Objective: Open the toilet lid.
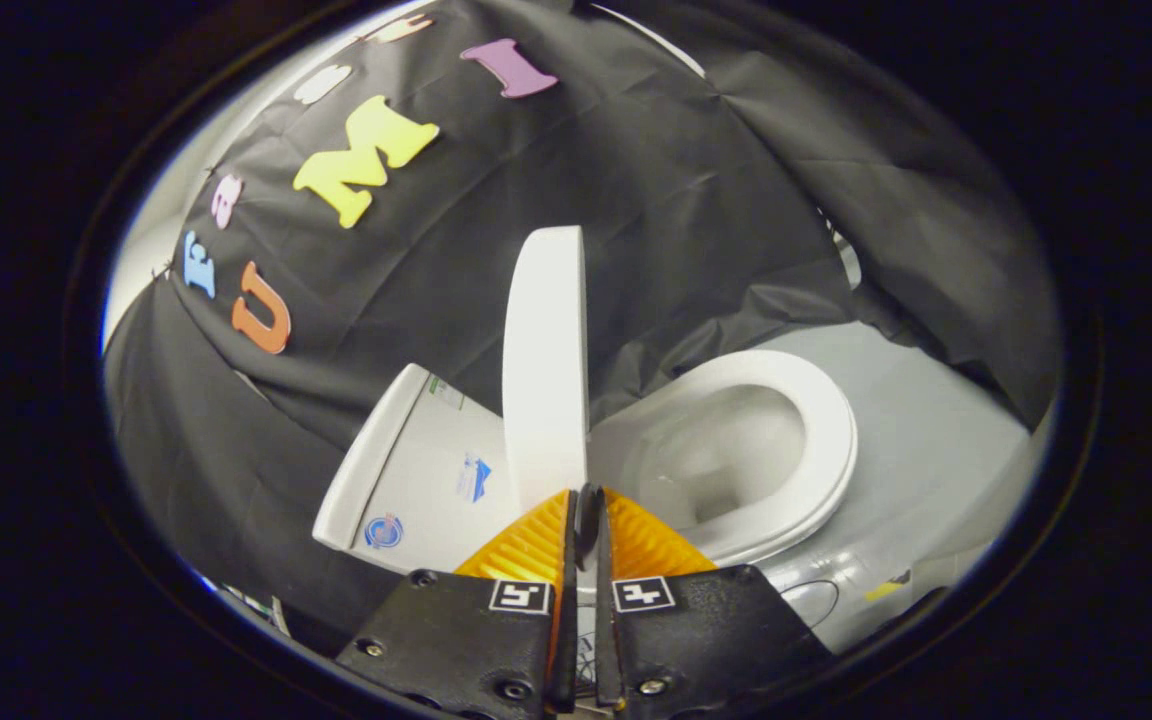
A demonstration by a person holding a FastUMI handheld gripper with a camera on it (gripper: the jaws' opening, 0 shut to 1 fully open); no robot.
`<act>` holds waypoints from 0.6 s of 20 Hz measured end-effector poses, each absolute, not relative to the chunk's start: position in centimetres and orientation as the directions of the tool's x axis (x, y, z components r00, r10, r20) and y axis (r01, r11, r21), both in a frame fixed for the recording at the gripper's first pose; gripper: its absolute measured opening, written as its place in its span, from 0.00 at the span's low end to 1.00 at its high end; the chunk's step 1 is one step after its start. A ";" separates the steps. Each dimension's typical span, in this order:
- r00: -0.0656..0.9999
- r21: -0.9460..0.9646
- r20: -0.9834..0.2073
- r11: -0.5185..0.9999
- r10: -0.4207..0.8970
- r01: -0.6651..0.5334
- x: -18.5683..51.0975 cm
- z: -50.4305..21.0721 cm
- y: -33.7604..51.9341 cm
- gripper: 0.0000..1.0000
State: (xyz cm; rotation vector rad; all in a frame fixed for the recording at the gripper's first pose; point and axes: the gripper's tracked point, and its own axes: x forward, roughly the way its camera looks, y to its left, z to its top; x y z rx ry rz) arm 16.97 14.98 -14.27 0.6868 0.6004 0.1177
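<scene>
The white toilet lid (pixel 544 360) stands raised and is seen edge-on, between the tank (pixel 406 470) on one side and the seat (pixel 816 440) with the open bowl (pixel 726 460) on the other. My gripper (pixel 586 505) is shut, its fingers pressed together with only a thin dark slit between them. The fingertips sit right at the lid's near end, which meets the tip of one finger (pixel 526 545). Nothing is held between the fingers. Whether they touch the lid I cannot tell.
Black cloth forms the booth wall behind the toilet. A grey floor (pixel 936 440) spreads beyond the seat. The toilet's white base (pixel 836 590) curves down beside the other finger.
</scene>
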 end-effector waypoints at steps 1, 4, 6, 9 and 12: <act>0.826 0.619 -0.482 0.780 0.292 0.086 17.0 -14.2 15.1 0.10; 0.829 0.590 -0.482 0.805 0.284 0.068 17.1 -14.3 15.1 0.10; 0.830 0.565 -0.483 0.823 0.277 0.054 17.2 -14.3 15.1 0.10; 0.833 0.528 -0.484 0.849 0.267 0.035 17.2 -14.4 15.1 0.11; 0.836 0.483 -0.480 0.876 0.267 -0.002 17.3 -14.7 14.9 0.12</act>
